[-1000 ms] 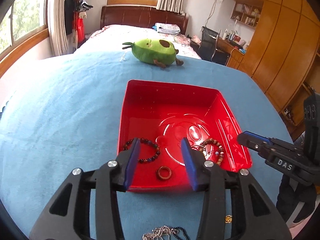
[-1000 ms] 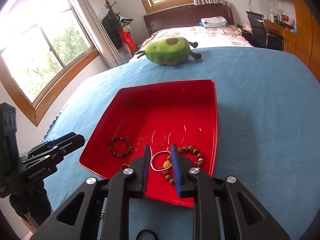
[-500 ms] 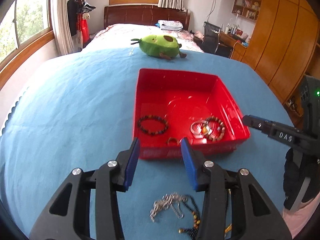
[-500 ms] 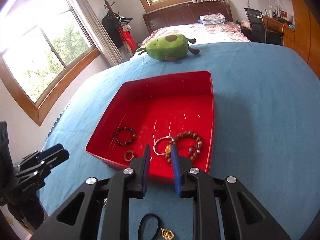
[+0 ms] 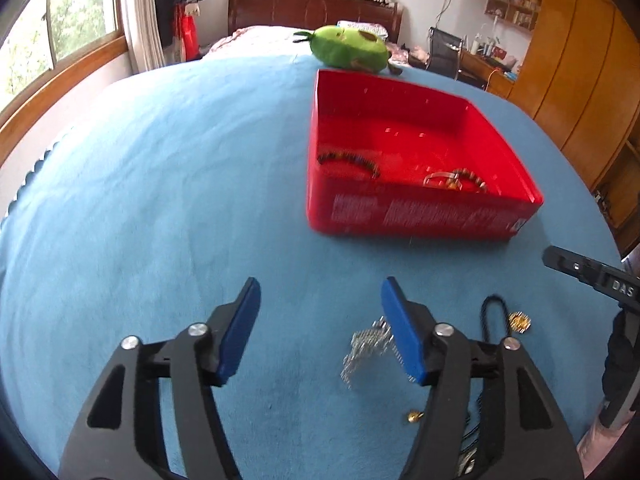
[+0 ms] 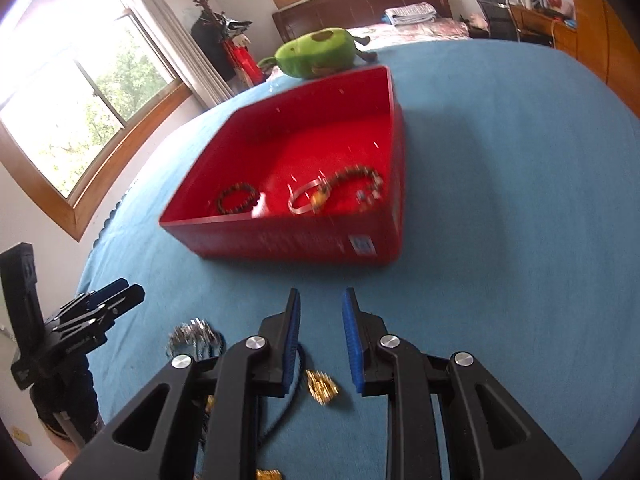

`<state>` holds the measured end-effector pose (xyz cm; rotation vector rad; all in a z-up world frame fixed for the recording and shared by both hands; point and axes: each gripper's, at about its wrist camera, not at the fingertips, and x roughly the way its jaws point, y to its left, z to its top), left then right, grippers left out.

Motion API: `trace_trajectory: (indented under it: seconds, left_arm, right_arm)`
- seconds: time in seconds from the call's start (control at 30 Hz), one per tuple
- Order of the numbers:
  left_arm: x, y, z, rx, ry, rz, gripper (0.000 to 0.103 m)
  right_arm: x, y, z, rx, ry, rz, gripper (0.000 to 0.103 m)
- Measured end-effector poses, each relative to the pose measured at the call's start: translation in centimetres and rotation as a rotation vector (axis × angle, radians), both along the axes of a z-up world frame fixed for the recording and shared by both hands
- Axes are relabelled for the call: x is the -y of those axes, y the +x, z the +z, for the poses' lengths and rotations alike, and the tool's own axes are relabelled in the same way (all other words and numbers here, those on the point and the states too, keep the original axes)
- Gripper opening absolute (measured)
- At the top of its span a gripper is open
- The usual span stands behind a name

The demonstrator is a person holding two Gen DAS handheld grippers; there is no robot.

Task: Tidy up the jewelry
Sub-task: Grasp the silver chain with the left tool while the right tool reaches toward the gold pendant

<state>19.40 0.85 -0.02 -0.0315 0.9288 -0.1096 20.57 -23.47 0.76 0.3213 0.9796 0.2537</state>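
1. Left gripper (image 5: 320, 308): fingers spread wide, empty, above blue worktop (image 5: 160, 200).
2. Right gripper (image 6: 320, 308): fingers narrowly apart, empty, gold pendant (image 6: 322, 388) just below.
3. Red tray (image 6: 280, 236) holds bracelets (image 6: 236, 200).
4. Silver chain (image 5: 366, 346) beside left gripper's right finger.

surface: blue cloth (image 5: 160, 184) | on it: red tray (image 5: 420, 216), avocado plush (image 5: 352, 48), silver chain (image 5: 366, 346), gold pendant (image 6: 322, 388)
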Motion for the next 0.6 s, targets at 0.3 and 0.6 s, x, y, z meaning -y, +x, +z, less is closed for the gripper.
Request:
trace_trajectory:
  seconds: [0.3, 0.6]
  left_arm:
    - [0.3, -1.3, -2.9, -0.027, 0.001, -0.003, 0.090]
    - [-0.5, -1.4, -3.7, -0.043, -0.011, 0.008, 0.093]
  right_arm:
    - [-0.1, -2.0, -1.0, 0.022, -0.106, -0.071, 0.088]
    - [1.8, -2.7, -1.3, 0.025, -0.081, -0.125, 0.099]
